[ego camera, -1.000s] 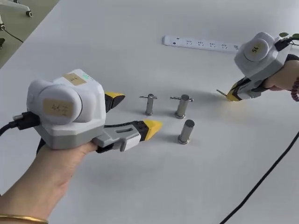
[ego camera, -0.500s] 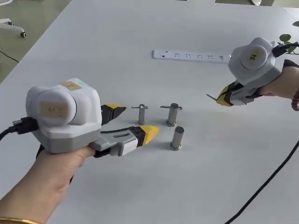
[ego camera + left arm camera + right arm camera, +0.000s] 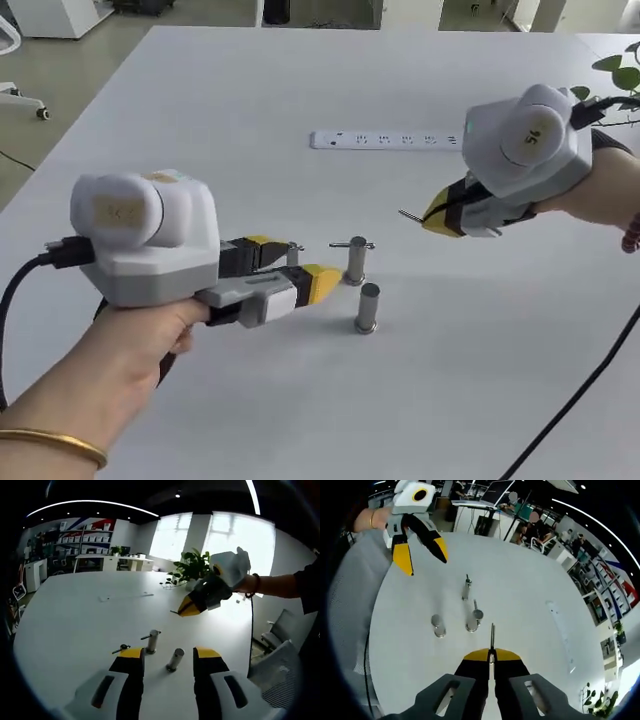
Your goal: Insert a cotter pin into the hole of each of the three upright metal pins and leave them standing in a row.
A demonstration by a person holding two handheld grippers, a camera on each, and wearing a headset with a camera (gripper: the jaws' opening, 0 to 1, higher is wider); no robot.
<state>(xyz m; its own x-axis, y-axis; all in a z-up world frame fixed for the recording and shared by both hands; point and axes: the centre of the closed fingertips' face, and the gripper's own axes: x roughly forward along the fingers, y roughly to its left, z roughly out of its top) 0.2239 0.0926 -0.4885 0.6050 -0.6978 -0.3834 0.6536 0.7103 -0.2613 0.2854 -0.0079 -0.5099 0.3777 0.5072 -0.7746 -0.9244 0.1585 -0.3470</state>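
Left hand-held gripper (image 3: 298, 262), grey with yellow-tipped jaws: held over the white table (image 3: 200, 120), jaws spread wide, gripping nothing. Its far jaw sits in front of the left silver metal pin (image 3: 292, 254), so I see only the pin's top, with a fitted wire (image 3: 122, 649) crossing it. Whether jaw and pin touch, I cannot tell.

Just right of that, the middle silver metal pin (image 3: 355, 262) stands upright with a thin wire cotter pin (image 3: 343, 243) through its head. The bare silver metal pin (image 3: 367, 308) stands upright nearer me, just beside the middle one. In the left gripper view it shows between the two jaws, beyond their tips.

Behind the pins, a white power strip (image 3: 385, 139) lies flat, well apart from them.

Right hand-held gripper (image 3: 428, 218): raised above the table, right of the pins, jaws closed on a loose cotter pin (image 3: 408, 214) whose straight end sticks out toward the row. A black cable (image 3: 585, 385) crosses the table at far right.
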